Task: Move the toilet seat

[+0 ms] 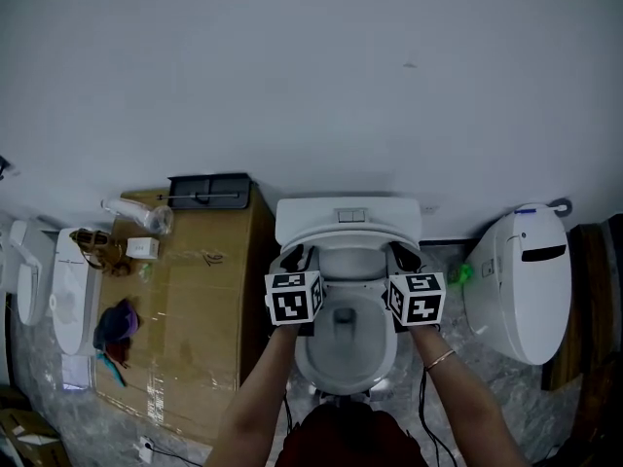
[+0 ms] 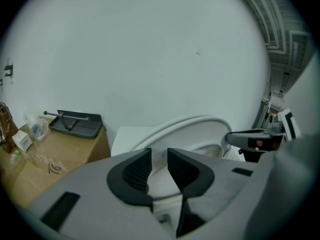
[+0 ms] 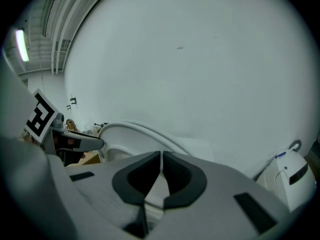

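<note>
Left tongs [image 2: 159, 156] pinch toilet seat [image 2: 200, 125]; right tongs [image 3: 161, 159] pressed together (white wall [image 1: 292, 86] behind).

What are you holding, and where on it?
The left hand-held gripper holds the toilet seat by its side rim; the right hand-held gripper is shut, empty.

Cardboard box [image 1: 195, 290] just beside toilet [image 1: 348, 224] leftward, narrow strip of floor [image 1: 454, 305] before second toilet [image 1: 516, 300] rightward.

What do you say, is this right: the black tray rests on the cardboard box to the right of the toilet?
No: the cardboard box bearing the black tray stands left of the toilet, as the head view shows.
</note>
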The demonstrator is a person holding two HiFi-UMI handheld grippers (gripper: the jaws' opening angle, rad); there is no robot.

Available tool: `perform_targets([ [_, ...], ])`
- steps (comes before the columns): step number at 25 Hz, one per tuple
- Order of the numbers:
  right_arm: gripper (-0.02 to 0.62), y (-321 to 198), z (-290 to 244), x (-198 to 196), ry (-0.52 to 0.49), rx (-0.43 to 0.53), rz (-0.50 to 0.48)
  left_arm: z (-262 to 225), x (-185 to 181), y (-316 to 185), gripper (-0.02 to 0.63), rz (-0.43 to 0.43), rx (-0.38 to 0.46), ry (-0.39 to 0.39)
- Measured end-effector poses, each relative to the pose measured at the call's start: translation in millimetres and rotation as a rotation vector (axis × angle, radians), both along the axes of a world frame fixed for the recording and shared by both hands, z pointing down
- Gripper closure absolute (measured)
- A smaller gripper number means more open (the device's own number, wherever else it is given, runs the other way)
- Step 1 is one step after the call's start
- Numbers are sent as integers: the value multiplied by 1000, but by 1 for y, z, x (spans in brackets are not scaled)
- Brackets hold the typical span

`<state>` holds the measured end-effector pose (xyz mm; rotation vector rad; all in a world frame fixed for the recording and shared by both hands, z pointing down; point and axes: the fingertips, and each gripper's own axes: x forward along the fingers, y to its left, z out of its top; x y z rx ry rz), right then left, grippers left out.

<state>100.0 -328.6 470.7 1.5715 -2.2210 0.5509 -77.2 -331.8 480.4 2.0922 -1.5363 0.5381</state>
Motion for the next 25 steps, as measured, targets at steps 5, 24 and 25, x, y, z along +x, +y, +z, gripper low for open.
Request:
perform_targets([
  [5,566,0,2,-1,2,-7,5,1,-2,1,492,1,3,-32],
  [24,566,79,-62,-5,-262,69,-51,-63,1,70,578,66,216,19],
  [25,566,88,-65,-7,-272,71,-59,-65,2,79,578,75,224,24],
])
